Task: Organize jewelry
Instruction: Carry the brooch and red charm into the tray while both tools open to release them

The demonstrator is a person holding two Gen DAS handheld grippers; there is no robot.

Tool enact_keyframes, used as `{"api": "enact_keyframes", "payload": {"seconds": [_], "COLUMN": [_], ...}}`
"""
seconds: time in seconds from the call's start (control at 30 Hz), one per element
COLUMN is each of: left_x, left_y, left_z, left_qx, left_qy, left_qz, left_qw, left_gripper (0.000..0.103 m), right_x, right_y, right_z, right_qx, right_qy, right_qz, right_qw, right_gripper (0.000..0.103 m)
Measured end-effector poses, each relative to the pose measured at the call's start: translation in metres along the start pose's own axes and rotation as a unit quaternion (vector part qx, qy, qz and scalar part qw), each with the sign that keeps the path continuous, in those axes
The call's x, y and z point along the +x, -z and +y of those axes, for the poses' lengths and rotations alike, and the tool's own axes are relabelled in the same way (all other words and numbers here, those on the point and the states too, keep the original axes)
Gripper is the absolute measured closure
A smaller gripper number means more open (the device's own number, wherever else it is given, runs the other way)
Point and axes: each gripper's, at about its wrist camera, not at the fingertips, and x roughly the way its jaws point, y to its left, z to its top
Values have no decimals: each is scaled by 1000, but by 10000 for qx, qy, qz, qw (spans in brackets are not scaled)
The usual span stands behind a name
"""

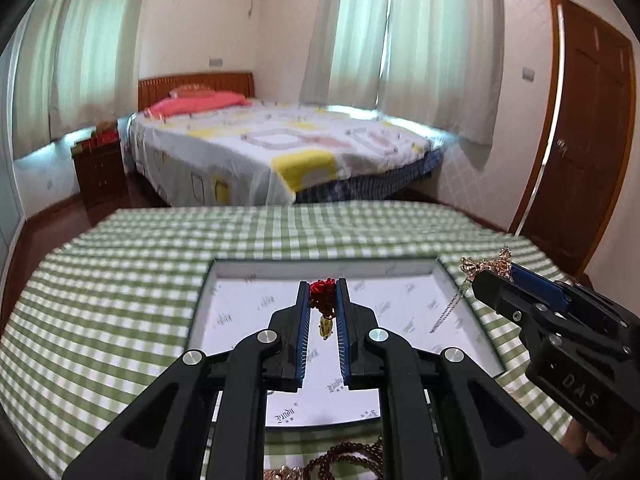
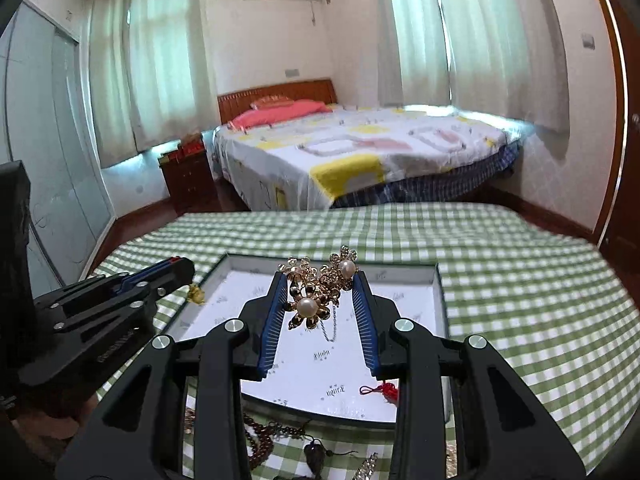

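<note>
Red beads of a small charm are pinched in my left gripper, which hangs above the white tray, its yellow pendant dangling straight down. My right gripper clamps the gold pearl-flower piece (chain hanging below) over the same tray, so both only need lowering.

The left gripper hangs over the white tray, its jaws closed on a red beaded ornament with a small yellow pendant dangling below. At the right, the right gripper grips a gold floral necklace whose thin chain trails down toward the tray. The tray sits on the desk's green checked cloth. Brown beads lie at the near edge.
</note>
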Motion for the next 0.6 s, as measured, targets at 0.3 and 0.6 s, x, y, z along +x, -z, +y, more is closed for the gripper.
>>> {"api": "enact_keyframes", "payload": {"seconds": [0.3, 0.6], "left_x": [72, 85], "left_y": [36, 45], "left_z": [7, 5], "left_qx": [47, 138], "left_qy": [-158, -220], "left_qz": [935, 1123], "left_qw": [9955, 9933], "left_gripper": [90, 88], "right_x": [68, 80], "right_y": [39, 53], "right_z": [-9, -14], "right_qx": [-16, 60], "right_qy": [120, 122], "right_qz": [914, 1144], "right_qw": [9957, 9933], "right_gripper": [80, 80]}}
